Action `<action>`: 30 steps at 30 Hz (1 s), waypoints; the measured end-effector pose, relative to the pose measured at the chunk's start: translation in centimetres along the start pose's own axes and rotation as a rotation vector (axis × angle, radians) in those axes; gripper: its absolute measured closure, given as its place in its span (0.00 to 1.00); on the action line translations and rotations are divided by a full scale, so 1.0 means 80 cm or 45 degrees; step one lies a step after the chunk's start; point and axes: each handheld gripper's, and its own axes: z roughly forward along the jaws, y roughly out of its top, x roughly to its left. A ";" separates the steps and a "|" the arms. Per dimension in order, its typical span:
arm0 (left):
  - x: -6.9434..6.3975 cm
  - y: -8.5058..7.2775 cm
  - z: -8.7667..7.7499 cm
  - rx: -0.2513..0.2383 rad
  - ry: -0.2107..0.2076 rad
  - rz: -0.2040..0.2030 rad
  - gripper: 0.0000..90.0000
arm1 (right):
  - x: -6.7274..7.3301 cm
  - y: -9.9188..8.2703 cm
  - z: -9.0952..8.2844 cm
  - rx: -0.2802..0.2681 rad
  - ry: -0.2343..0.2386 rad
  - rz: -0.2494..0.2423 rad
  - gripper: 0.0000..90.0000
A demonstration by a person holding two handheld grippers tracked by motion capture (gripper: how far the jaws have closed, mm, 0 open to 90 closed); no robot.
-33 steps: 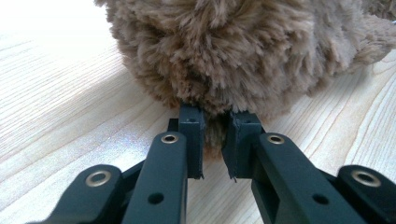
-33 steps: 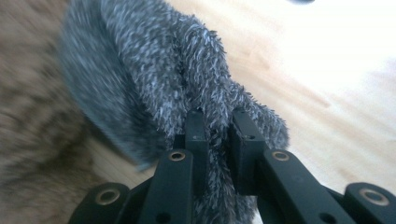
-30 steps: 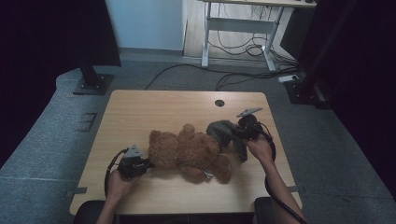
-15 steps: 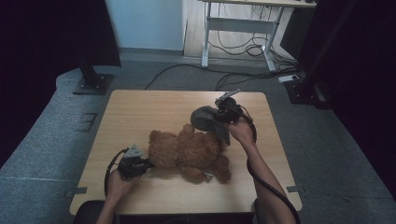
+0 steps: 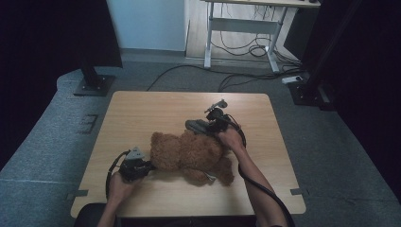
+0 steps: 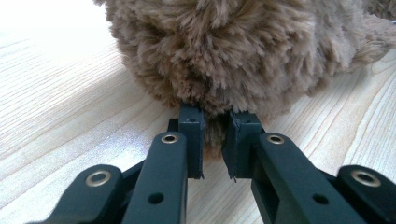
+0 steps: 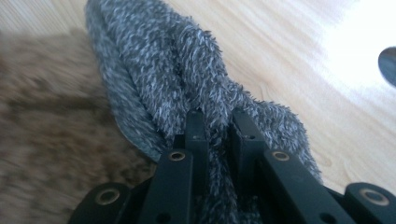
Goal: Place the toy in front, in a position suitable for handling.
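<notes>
A brown teddy bear lies on its side in the middle of the wooden table. My left gripper rests on the table at the bear's left end, shut on a tuft of its brown fur; the left gripper pinches the plush between its pads. My right gripper is just beyond the bear's far side, shut on a grey fuzzy knitted cloth. In the right gripper view the grey cloth hangs from the right gripper, its free end down by the bear's fur.
A dark round hole in the tabletop lies close beyond the right gripper. Bare wood stretches along the table's far and left parts. On the floor behind stand a black stand base, a desk frame and loose cables.
My right gripper carried the grey cloth from the bear's right side away from the person and leftward, then lower, to the bear's far side. The left gripper and the bear stayed put.
</notes>
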 end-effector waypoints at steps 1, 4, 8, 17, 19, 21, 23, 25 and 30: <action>0.000 0.000 0.000 0.002 0.000 0.000 0.87 | -0.001 -0.003 0.001 0.008 -0.004 0.000 0.88; 0.000 0.000 0.000 0.004 0.001 -0.002 0.87 | -0.006 -0.011 0.002 0.011 -0.007 0.009 0.88; -0.001 -0.001 0.001 0.006 0.001 -0.002 0.87 | -0.013 -0.021 -0.004 -0.002 -0.017 0.029 0.88; -0.001 -0.001 0.002 0.015 0.006 0.005 0.87 | -0.035 -0.052 -0.028 -0.022 -0.054 0.095 0.88; -0.001 -0.001 0.002 0.016 0.008 0.005 0.87 | -0.037 -0.060 -0.033 -0.028 -0.058 0.107 0.88; -0.001 -0.001 0.002 0.016 0.009 0.004 0.87 | -0.040 -0.067 -0.037 -0.028 -0.065 0.114 0.88; -0.001 -0.001 0.002 0.018 0.011 0.007 0.87 | -0.042 -0.073 -0.041 -0.028 -0.077 0.120 0.88; -0.001 -0.001 0.002 0.016 0.011 0.006 0.87 | -0.045 -0.080 -0.045 -0.026 -0.090 0.128 0.88; -0.001 -0.001 0.002 0.016 0.012 0.009 0.87 | -0.056 -0.097 -0.053 0.000 -0.137 0.146 0.88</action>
